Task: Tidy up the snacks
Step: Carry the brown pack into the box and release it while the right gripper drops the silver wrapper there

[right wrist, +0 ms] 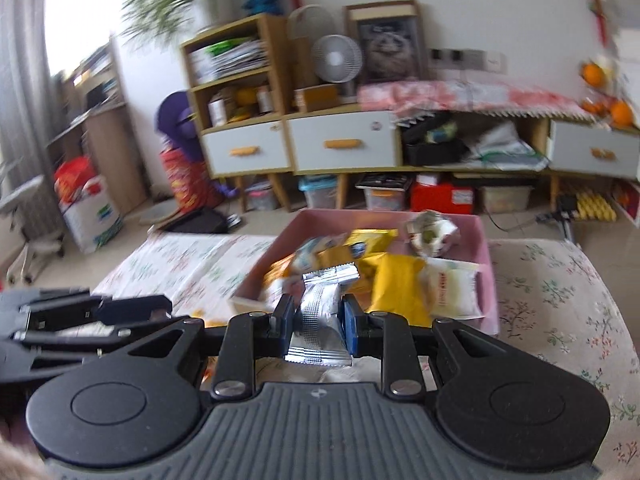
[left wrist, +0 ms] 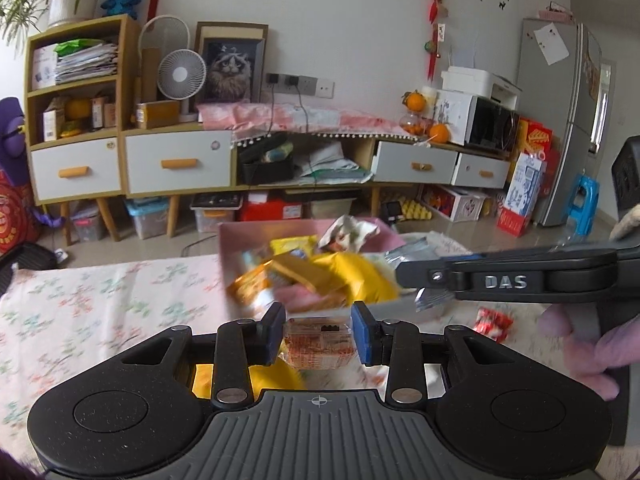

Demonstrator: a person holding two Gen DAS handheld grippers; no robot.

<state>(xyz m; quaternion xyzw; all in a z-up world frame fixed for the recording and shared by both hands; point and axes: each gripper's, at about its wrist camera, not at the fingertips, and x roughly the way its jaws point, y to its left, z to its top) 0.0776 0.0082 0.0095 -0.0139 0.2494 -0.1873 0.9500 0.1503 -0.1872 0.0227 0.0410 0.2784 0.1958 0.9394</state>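
A pink box stands on the flowered tablecloth and holds several snack packets, mostly yellow and orange. My left gripper is shut on a clear packet with orange print, just in front of the box's near wall. My right gripper is shut on a silver foil packet, held at the box's near edge. In the left wrist view the right gripper reaches in from the right over the box with the silver packet.
A small red packet lies on the cloth right of the box. A yellow packet lies under my left gripper. A long cabinet with drawers stands behind the table, a fridge at far right.
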